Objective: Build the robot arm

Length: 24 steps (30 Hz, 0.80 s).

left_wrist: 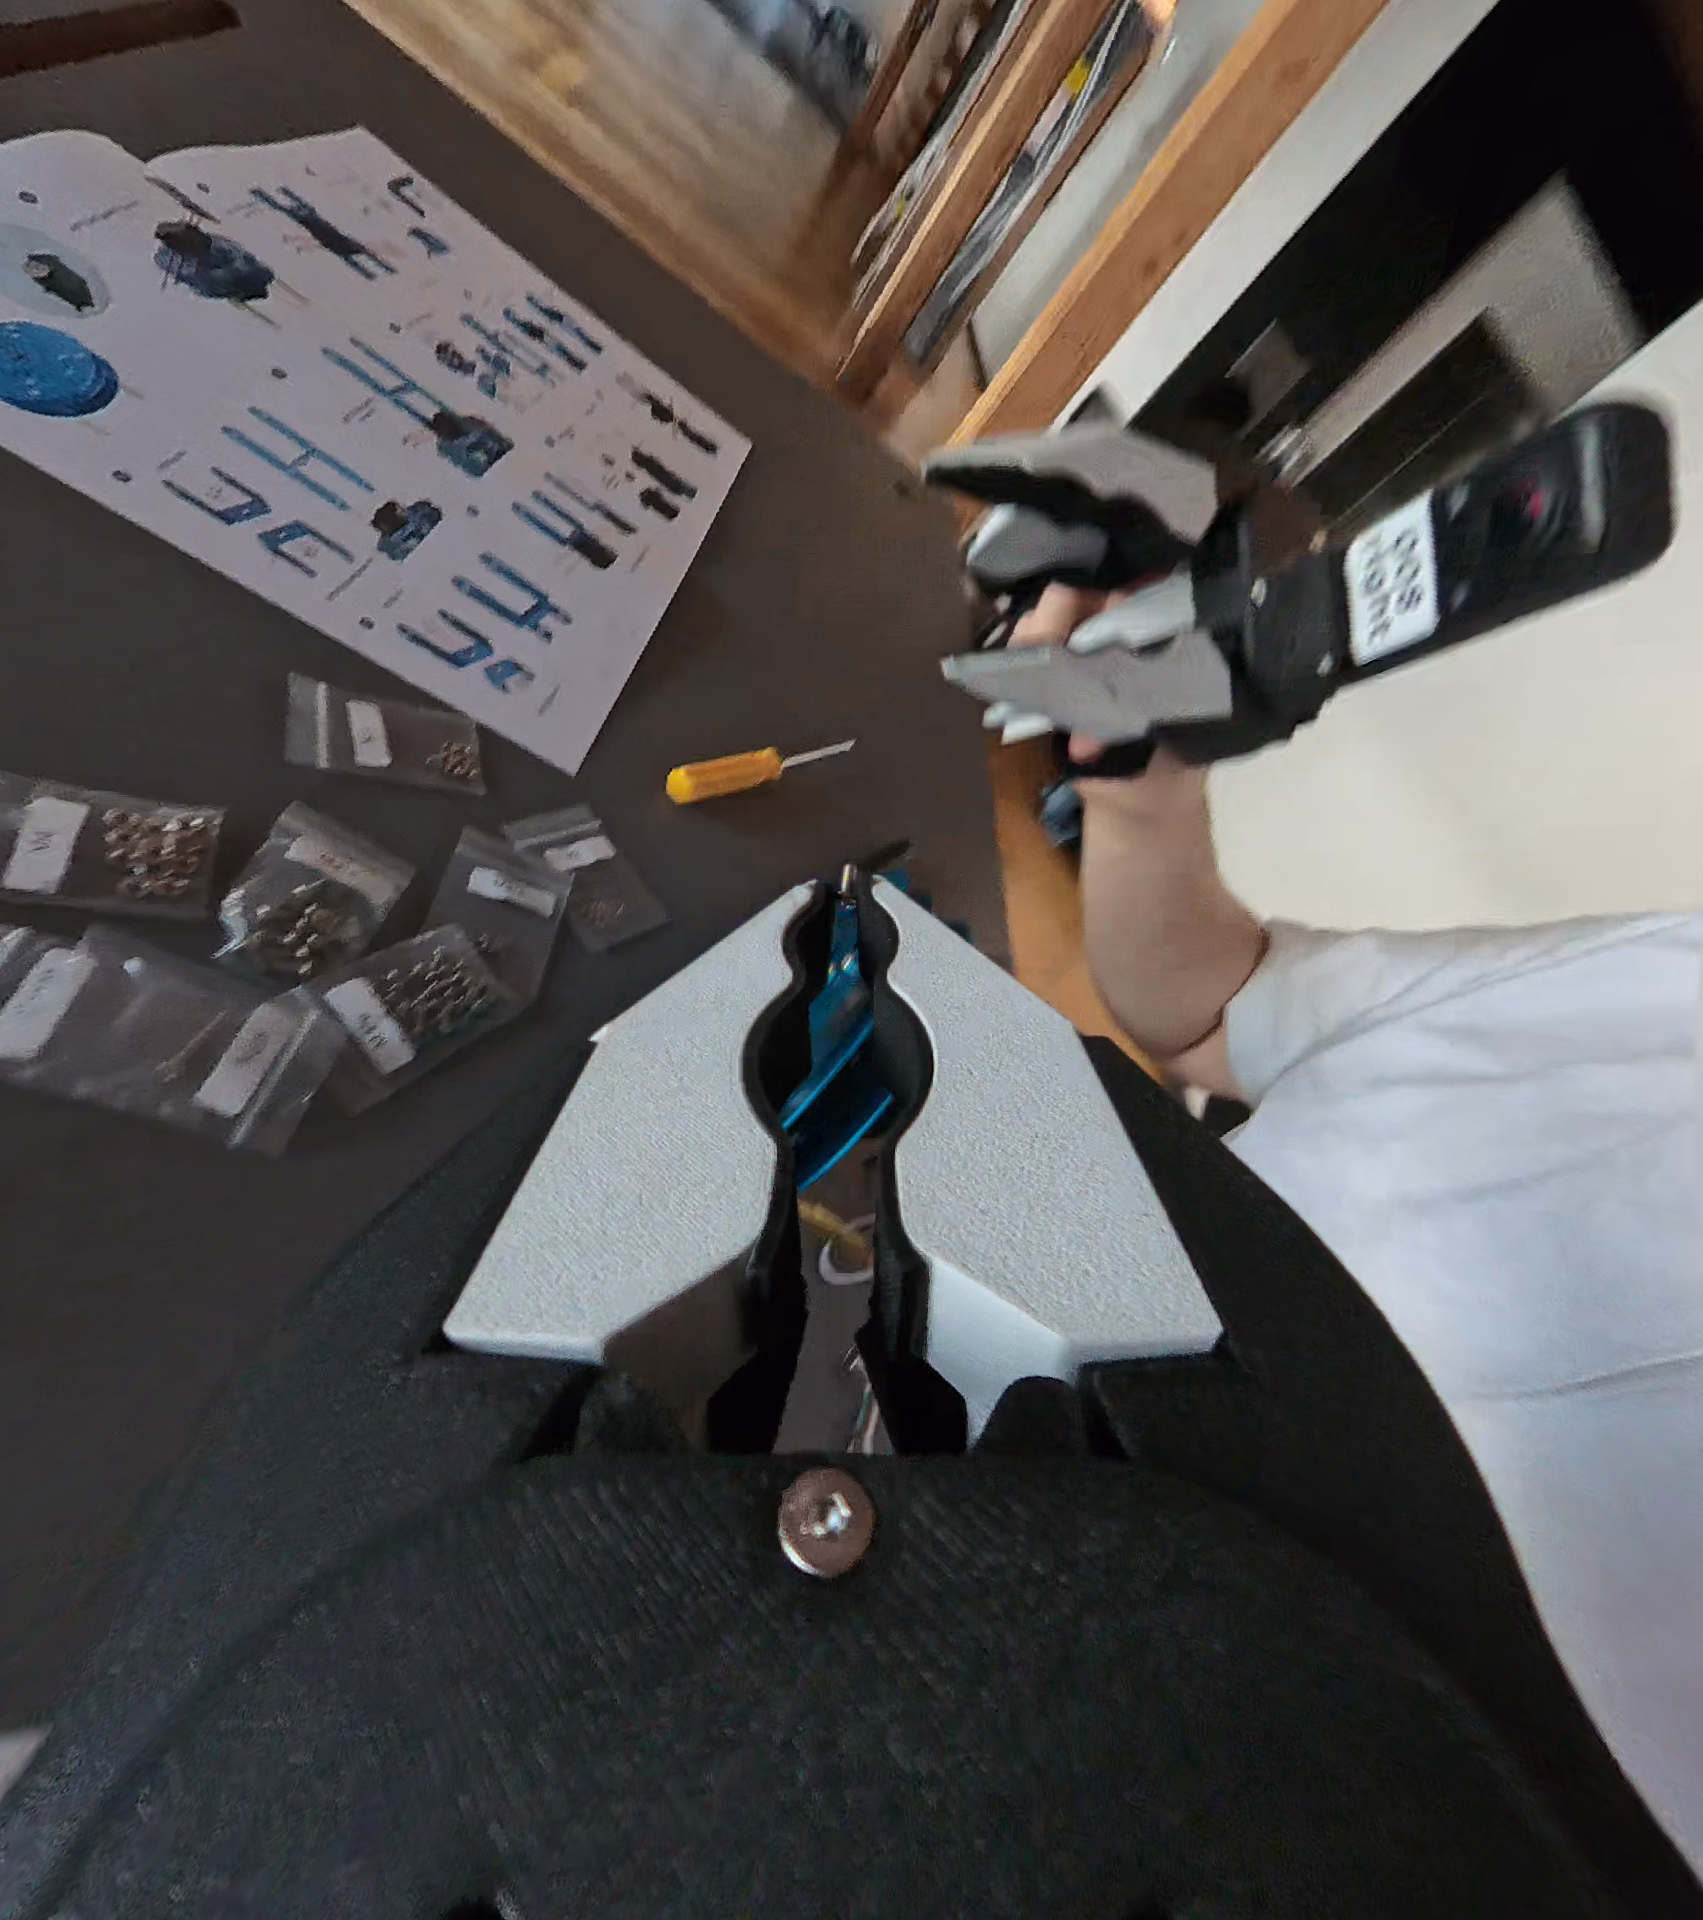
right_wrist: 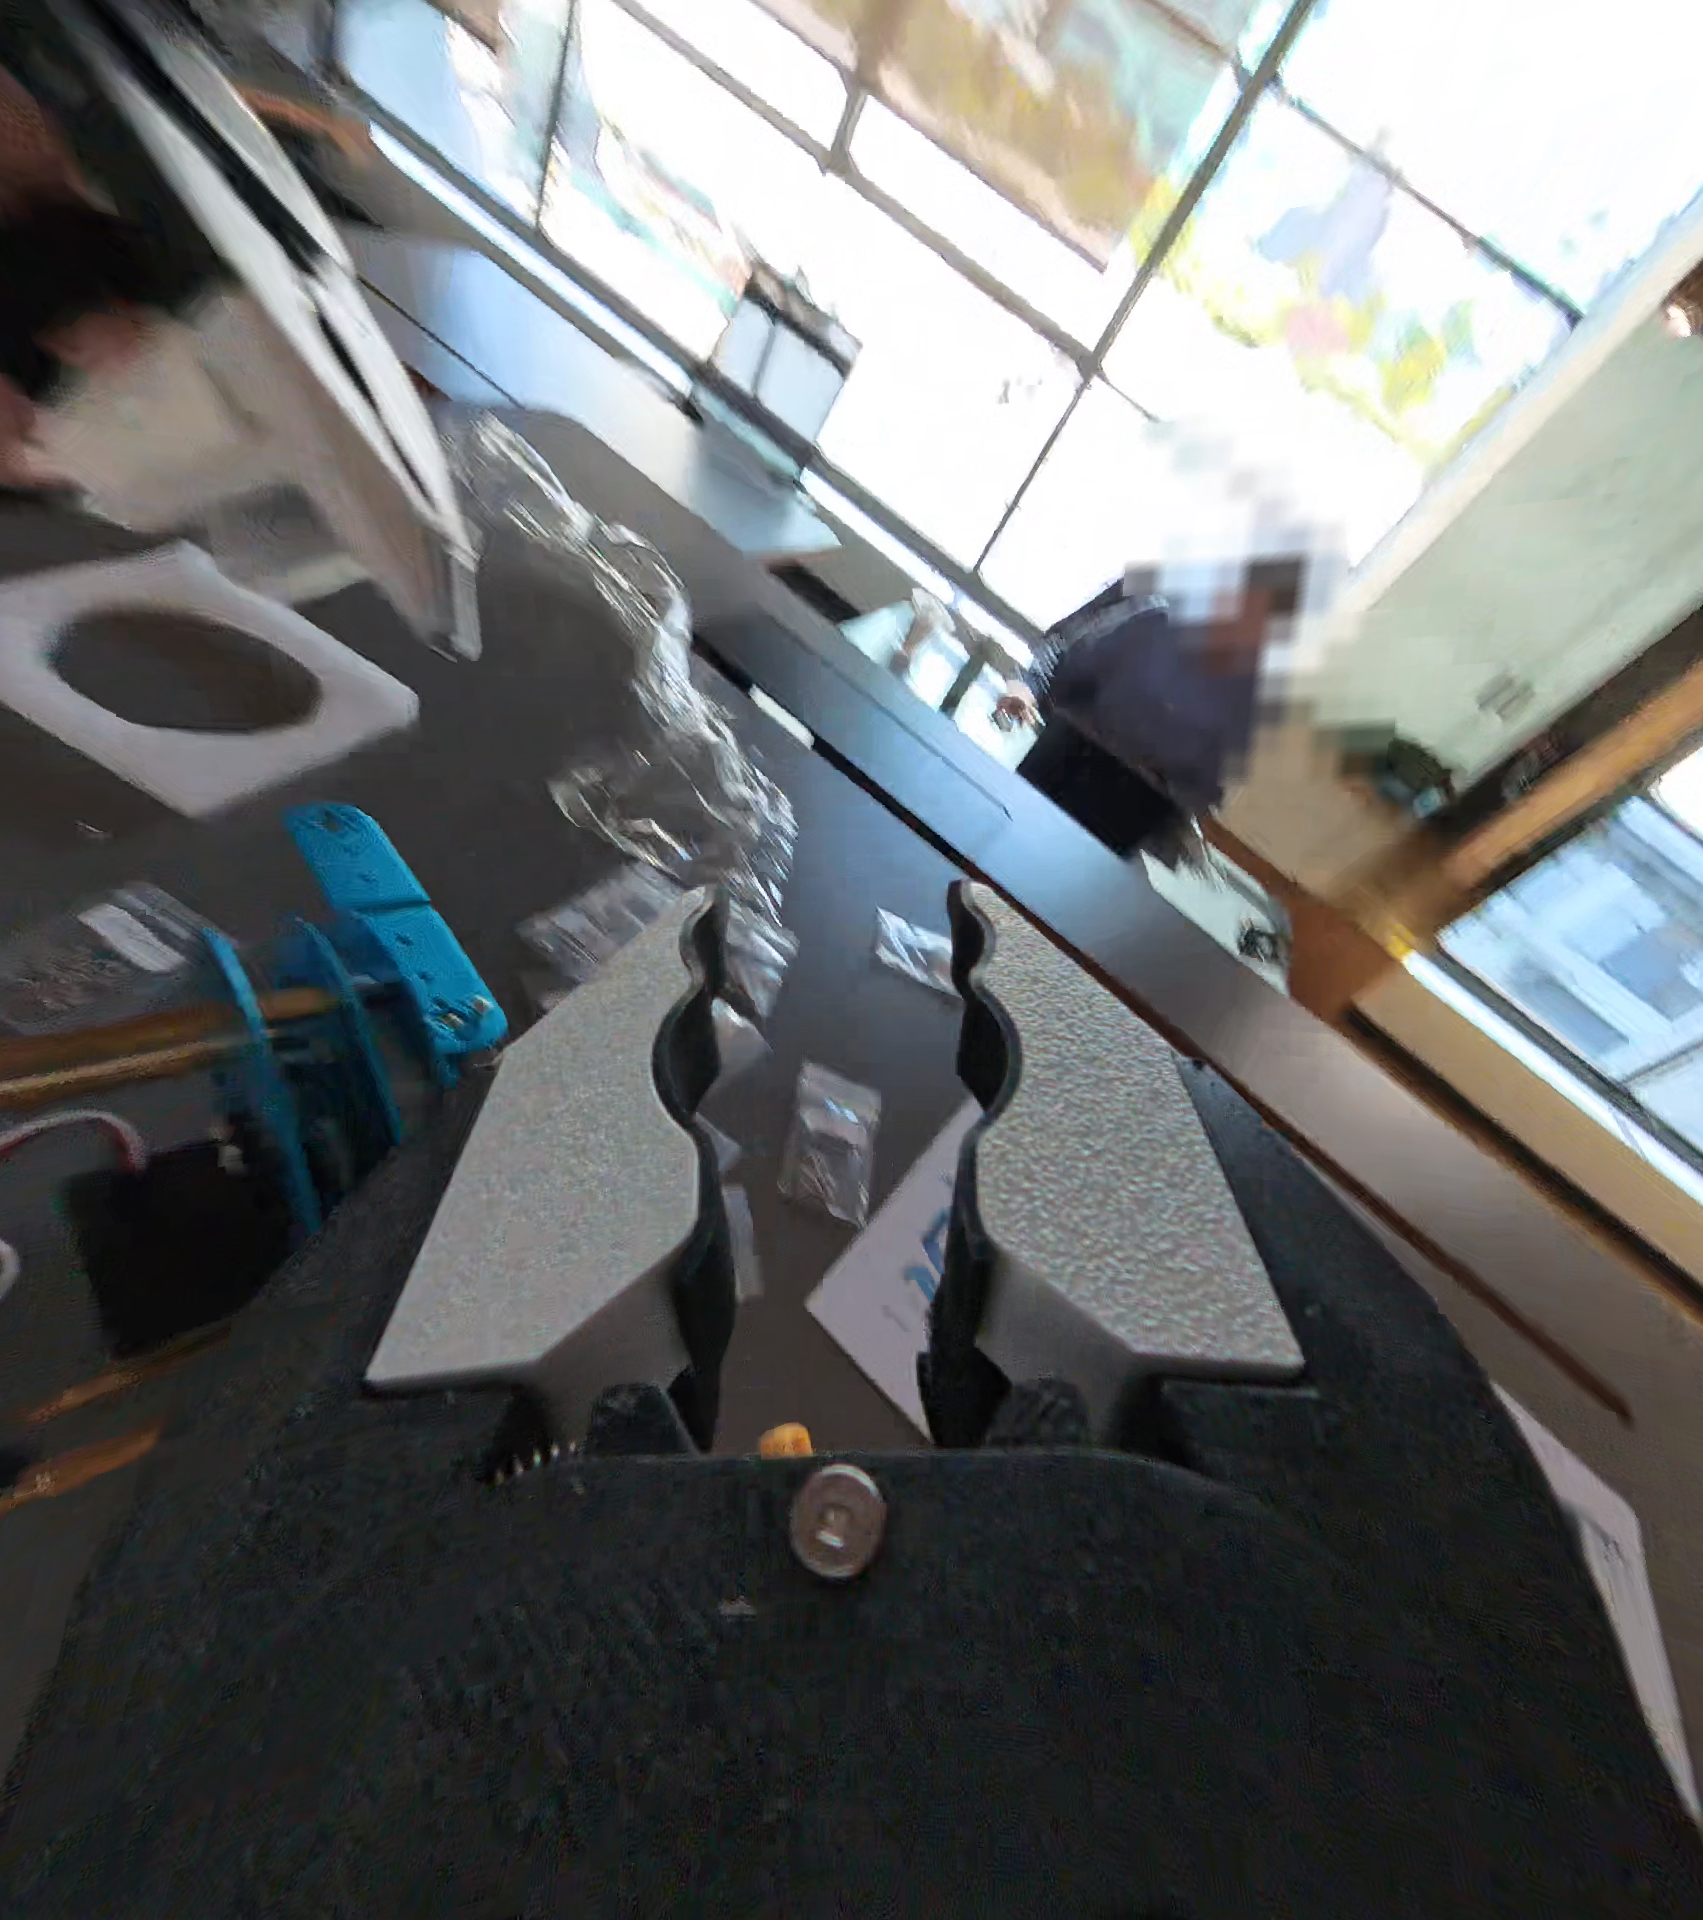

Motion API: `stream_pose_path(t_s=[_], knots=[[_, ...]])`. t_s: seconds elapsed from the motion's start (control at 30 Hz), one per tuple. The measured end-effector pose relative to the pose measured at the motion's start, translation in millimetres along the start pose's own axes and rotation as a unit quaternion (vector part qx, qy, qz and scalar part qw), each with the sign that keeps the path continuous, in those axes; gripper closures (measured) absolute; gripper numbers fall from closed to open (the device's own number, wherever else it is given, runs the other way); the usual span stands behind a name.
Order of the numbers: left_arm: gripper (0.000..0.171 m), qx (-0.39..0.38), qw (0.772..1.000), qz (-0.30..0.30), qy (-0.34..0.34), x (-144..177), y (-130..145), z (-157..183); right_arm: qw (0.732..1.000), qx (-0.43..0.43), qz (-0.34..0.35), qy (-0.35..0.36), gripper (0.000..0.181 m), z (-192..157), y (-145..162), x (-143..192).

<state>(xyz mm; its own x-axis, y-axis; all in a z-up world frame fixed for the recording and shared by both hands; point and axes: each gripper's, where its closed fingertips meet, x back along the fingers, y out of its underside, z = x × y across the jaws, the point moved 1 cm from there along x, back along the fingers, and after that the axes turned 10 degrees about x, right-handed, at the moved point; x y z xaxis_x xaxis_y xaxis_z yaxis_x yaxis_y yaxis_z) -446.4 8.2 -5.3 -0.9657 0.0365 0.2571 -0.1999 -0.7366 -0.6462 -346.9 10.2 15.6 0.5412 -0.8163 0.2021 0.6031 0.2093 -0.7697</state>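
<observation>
My left gripper (left_wrist: pixel 845 904) is shut on a blue metal assembly (left_wrist: pixel 831 1070) that shows between its grey fingers (left_wrist: pixel 691 1122), held over the dark table (left_wrist: pixel 99 1351). The same blue assembly (right_wrist: pixel 359 997), with brass rods, a black motor block and red and white wires, shows at the left of the right wrist view. My right gripper (right_wrist: pixel 831 925) is open and empty, lifted above the table. It also shows in the left wrist view (left_wrist: pixel 951 571), raised at the table's right edge in a person's hand. A yellow-handled screwdriver (left_wrist: pixel 733 774) lies on the table between the grippers.
A printed parts sheet (left_wrist: pixel 307 416) lies at the far left. Several small clear bags of screws (left_wrist: pixel 161 852) lie near it. A white square plate with a round hole (right_wrist: pixel 172 675) and crumpled clear plastic (right_wrist: pixel 660 665) lie farther off. A person (right_wrist: pixel 1138 707) stands beyond the table by the windows.
</observation>
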Motion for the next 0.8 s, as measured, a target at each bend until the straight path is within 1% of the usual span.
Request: stream_pose_path(t_s=[0.07,0.17,0.27,0.33,0.37,0.43,0.5,0.6,0.8], knots=[[0.169,0.05,0.997,0.035,0.05,-11.8,-10.8,7.3,0.996,0.007,0.073,-0.048,0.139,-14.8,-24.4,3.1],[0.169,0.119,0.985,0.067,0.109,-26.8,-21.8,14.1,0.988,0.041,0.133,-0.073,0.142,-24.1,-39.8,1.5],[0.169,0.184,0.967,0.094,0.151,-35.7,-30.5,15.5,0.982,0.096,0.145,-0.07,0.148,-25.4,-38.7,-7.5],[0.169,0.217,0.956,0.109,0.165,-38.4,-34.6,13.5,0.981,0.109,0.144,-0.067,0.151,-21.1,-36.9,-14.3],[0.169,0.229,0.952,0.118,0.165,-39.3,-36.3,11.4,0.983,0.11,0.133,-0.063,0.153,-19.6,-33.0,-20.1],[0.169,0.248,0.945,0.135,0.167,-40.1,-39.2,8.3,0.987,0.095,0.119,-0.054,0.156,-12.1,-27.3,-27.3],[0.169,0.26,0.939,0.147,0.17,-40.9,-41.1,6.2,0.987,0.054,0.13,-0.077,0.164,-13.7,-25.3,-30.4],[0.169,0.265,0.936,0.157,0.171,-42.3,-42.4,4.0,0.986,0.007,0.139,-0.097,0.167,-11.9,-24.3,-38.4],[0.169,0.269,0.933,0.163,0.174,-44.3,-41.4,-0.9,0.979,-0.026,0.149,-0.138,0.173,-13.0,-20.7,-43.3]])
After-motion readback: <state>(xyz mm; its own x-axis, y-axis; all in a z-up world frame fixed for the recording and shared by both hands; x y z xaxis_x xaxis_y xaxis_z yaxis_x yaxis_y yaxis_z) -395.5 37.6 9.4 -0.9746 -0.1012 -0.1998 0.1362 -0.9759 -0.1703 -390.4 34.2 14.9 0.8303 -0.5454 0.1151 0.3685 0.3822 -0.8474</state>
